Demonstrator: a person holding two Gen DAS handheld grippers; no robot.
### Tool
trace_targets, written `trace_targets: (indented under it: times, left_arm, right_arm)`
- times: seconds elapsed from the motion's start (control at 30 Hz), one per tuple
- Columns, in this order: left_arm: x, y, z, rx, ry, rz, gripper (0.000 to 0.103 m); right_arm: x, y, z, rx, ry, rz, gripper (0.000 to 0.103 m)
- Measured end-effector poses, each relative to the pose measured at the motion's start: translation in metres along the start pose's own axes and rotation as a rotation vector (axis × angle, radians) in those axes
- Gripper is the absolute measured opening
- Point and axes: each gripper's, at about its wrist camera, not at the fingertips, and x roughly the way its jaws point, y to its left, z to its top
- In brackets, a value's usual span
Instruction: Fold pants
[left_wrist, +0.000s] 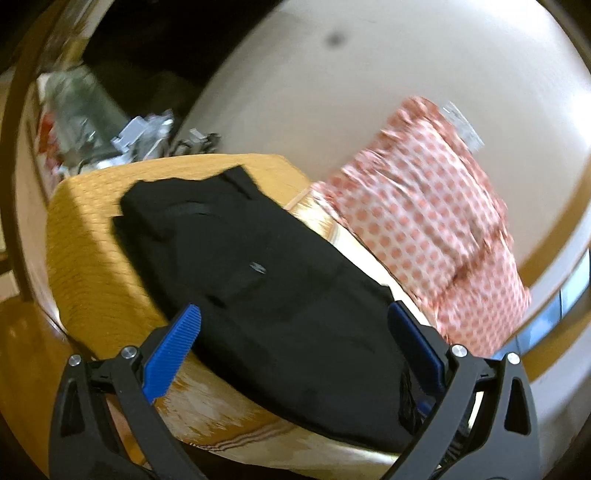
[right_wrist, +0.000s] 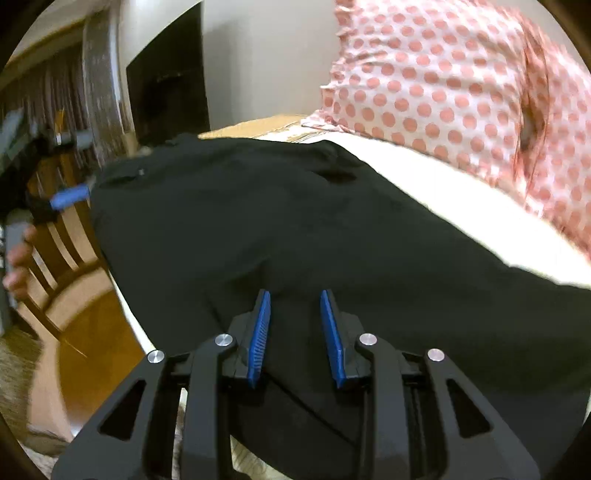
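Note:
Black pants (left_wrist: 258, 288) lie folded on a bed with a yellow and cream cover (left_wrist: 88, 266). My left gripper (left_wrist: 295, 314) is wide open and empty, hovering over the near end of the pants. In the right wrist view the pants (right_wrist: 295, 229) fill the middle. My right gripper (right_wrist: 294, 295) is partly open just above the fabric, with nothing between its blue pads. The left gripper's blue finger (right_wrist: 70, 197) shows at the pants' far left edge.
A pink polka-dot pillow (left_wrist: 424, 221) lies beside the pants, also in the right wrist view (right_wrist: 461, 92). Clutter (left_wrist: 147, 133) sits beyond the bed. A wooden chair (right_wrist: 55, 258) stands left of the bed.

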Motion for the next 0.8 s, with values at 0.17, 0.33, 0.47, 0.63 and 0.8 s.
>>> trace_targets:
  times: [0.17,0.33,0.47,0.63,0.8]
  left_arm:
    - [0.012,0.034,0.025,-0.13,0.027,0.0,0.1]
    - [0.016,0.052,0.028,-0.22,0.042,-0.035,0.099]
    - [0.01,0.049,0.019,-0.224,0.049,-0.013,0.099]
    - [0.014,0.042,-0.003,-0.27,0.142,-0.054,0.099]
    - [0.018,0.028,-0.012,-0.266,0.172,-0.034,0.099]
  right_arm:
    - [-0.001,0.001,-0.004,-0.013,-0.012,-0.006,0.031]
    - [0.0,-0.001,0.001,-0.003,-0.018,0.003,0.031]
    - [0.0,-0.001,0.001,-0.003,-0.021,0.007,0.031]
    - [0.0,-0.001,0.001,0.0,-0.026,0.009,0.032]
    - [0.0,-0.001,0.001,-0.001,-0.025,0.013,0.032]
